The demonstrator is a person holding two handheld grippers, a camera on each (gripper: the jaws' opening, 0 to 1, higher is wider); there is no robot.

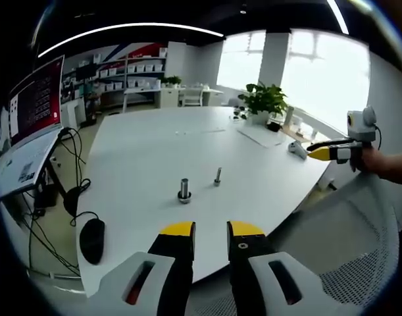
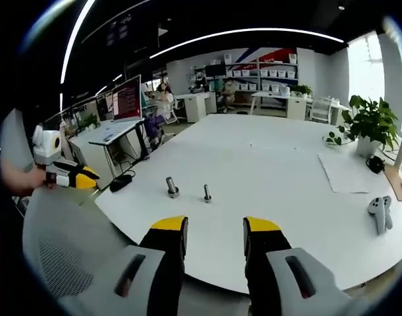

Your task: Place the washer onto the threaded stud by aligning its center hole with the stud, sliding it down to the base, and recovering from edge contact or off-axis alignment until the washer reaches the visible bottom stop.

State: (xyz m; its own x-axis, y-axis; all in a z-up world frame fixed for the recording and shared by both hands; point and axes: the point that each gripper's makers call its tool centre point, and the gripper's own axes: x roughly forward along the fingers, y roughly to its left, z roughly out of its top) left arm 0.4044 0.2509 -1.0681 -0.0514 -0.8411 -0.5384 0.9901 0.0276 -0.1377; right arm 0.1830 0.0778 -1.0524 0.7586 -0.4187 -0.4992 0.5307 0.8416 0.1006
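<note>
Threaded stud upright on white table beside metal post; both grippers' jaws parted, empty.

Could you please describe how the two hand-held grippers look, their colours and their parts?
Both look alike. The left gripper has two black jaws with yellow tips and pale grey bodies, each with a dark slot showing red or orange inside. The right gripper has the same black jaws, yellow tips and grey slotted bodies. Seen from the side in either view, each has a yellow and black front.
</note>
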